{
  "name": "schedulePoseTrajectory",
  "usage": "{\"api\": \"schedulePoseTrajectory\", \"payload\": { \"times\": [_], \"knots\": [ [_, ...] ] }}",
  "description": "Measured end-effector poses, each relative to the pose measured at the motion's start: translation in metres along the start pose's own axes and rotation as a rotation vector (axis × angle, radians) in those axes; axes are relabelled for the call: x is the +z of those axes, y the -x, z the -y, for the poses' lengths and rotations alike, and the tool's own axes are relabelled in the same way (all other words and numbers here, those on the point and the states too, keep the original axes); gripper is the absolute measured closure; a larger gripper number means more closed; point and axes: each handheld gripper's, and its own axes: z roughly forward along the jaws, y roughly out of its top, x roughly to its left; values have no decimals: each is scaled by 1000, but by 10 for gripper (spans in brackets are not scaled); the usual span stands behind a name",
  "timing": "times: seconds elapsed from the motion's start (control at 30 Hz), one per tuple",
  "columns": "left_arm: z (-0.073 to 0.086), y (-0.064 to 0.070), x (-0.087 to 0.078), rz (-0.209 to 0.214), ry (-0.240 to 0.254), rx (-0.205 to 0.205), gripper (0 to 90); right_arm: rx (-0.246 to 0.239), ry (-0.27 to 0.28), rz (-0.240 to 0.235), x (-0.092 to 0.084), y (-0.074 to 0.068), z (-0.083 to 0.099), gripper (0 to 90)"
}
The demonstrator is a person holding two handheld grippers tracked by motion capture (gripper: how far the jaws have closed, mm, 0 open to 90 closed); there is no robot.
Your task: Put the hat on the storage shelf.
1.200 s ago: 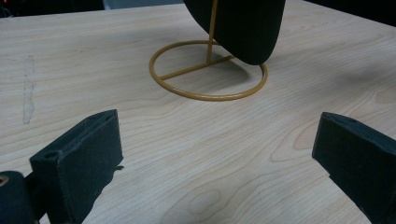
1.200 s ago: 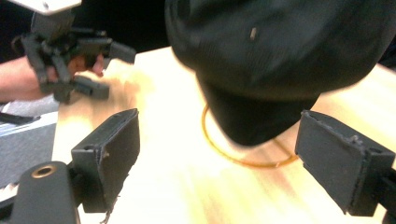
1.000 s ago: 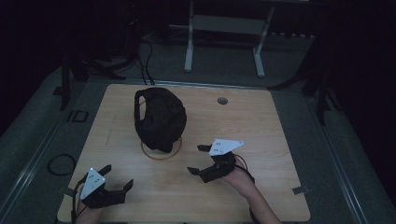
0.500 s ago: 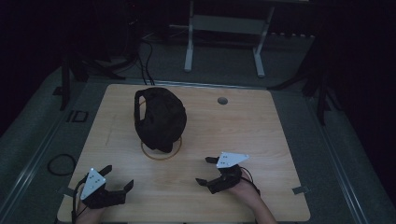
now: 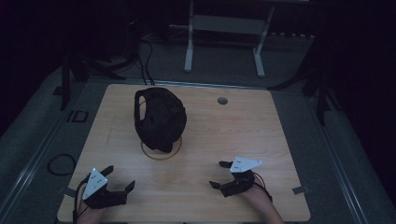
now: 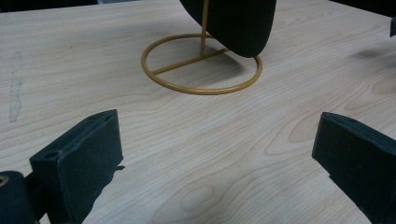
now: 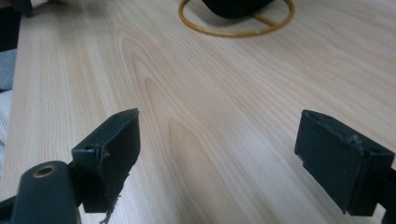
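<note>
Black cap beyond both tongs

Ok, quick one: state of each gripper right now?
Left gripper: open, jaws wide apart, holding nothing.
Right gripper: open, jaws wide apart, holding nothing.

So there's a light wooden desk with a small round grommet hole near its far edge. A dark rounded cap sits on a thin gold wire stand with a ring base, roughly mid-left on the desk. Grey carpeted floor all around, a loop of black cable lying off the left side, and a white metal frame with two legs standing further back in the dark
</note>
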Motion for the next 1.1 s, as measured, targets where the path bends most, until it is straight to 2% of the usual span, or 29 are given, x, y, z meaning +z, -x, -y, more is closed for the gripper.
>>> {"api": "schedulePoseTrajectory", "payload": {
  "times": [0.63,0.8,1.0,1.1],
  "knots": [
    [0,-1,-1,-4,1,0,20,52,12,88,-34,8,26,141],
    [1,0,-1,-4,-1,3,20,54,26,104,-42,13,32,142],
    [1,0,-1,2,0,1,20,70,15,135,-48,22,38,141],
    [1,1,-2,10,7,5,20,99,28,145,-51,27,41,142]
  ]
}}
